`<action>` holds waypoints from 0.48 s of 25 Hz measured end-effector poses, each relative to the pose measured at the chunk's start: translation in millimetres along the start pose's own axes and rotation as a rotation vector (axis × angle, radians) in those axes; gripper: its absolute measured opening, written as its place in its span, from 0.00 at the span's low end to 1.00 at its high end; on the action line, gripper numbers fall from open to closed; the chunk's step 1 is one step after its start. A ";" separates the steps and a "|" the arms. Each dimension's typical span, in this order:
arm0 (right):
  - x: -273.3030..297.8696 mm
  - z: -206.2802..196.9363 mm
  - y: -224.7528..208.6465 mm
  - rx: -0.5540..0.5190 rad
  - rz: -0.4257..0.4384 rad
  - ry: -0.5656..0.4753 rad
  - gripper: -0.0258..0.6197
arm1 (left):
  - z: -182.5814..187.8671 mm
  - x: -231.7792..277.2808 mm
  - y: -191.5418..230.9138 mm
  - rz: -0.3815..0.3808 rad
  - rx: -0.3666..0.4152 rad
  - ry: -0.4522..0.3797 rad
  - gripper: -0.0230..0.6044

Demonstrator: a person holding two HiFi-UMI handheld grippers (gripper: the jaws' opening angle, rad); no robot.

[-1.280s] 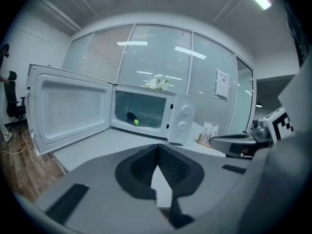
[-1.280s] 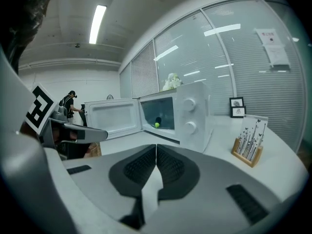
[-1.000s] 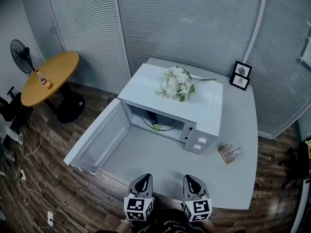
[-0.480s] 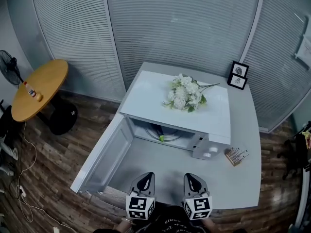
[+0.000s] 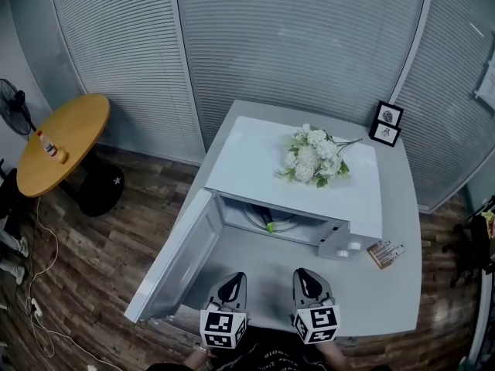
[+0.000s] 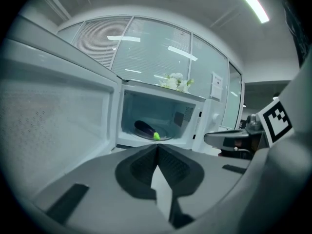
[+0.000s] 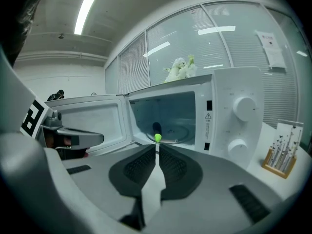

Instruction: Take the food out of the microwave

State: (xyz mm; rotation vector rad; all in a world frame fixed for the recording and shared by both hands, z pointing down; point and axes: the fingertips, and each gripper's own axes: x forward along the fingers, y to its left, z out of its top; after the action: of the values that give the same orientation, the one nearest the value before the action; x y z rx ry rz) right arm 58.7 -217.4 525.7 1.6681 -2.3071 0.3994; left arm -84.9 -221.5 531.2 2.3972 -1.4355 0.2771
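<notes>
The eggplant [image 5: 267, 221] lies on the turntable inside the open microwave [image 5: 247, 161], at the centre of the head view. Both claws are clenched on nothing, so reaching in like this would probably shove the eggplant rather than grasp it. The swung-out door [image 5: 182, 257] at lower left could also be clipped. The left gripper [image 5: 231, 279] and right gripper [image 5: 303, 275] sit side by side at the bottom edge, tilted slightly down toward the cavity.

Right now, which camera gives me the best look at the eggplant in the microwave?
The left gripper view: the eggplant lies side-on, dark body and green end both visible. The right gripper view shows it end-on, mostly the green tip. The head view catches only a sliver under the top of the microwave.
</notes>
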 end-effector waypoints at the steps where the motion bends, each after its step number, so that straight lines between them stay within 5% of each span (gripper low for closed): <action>1: 3.5 3.7 0.1 0.004 0.001 -0.005 0.05 | 0.7 1.2 1.7 0.001 -0.004 0.000 0.05; 12: 36.4 30.8 4.5 0.038 0.070 -0.042 0.23 | 0.8 10.7 11.6 0.007 -0.033 0.019 0.05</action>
State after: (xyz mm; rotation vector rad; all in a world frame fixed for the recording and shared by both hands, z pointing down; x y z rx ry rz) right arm 41.8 -259.4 510.3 1.6324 -2.4079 0.4294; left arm -90.1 -235.6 536.1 2.3574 -1.4289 0.2749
